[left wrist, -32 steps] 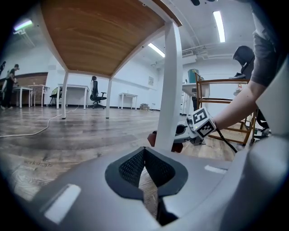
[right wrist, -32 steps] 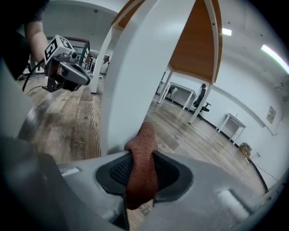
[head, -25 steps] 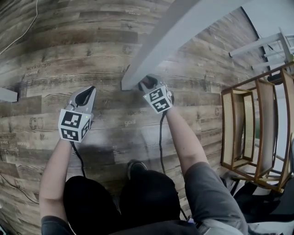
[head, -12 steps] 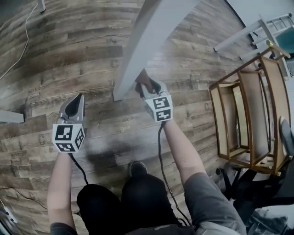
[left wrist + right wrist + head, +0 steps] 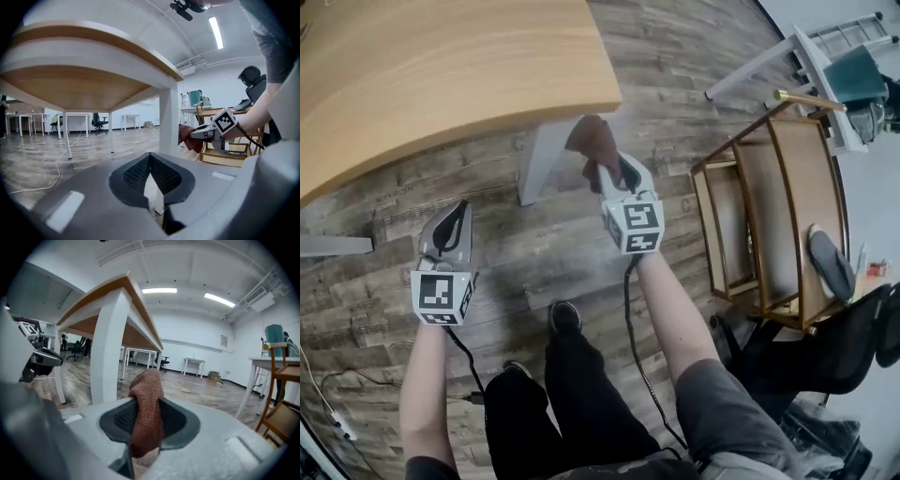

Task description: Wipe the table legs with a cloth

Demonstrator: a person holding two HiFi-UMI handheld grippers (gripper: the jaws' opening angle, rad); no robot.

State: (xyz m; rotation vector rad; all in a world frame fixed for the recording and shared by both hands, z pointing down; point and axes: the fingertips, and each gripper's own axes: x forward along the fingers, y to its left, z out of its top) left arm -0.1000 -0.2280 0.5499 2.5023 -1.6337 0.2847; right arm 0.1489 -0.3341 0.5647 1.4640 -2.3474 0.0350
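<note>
Right gripper is clamping brown cloth beside table leg; left gripper is idling closed, empty. Wiping apparently unfinished.

I am holding two grippers, the left gripper and the right gripper, each carrying one marker cube, making two cubes. I am seeing one brown cloth, one wooden surface, one white leg below it and one more white bar at the left edge. One wooden frame chair and one black office chair are standing at the right.
</note>
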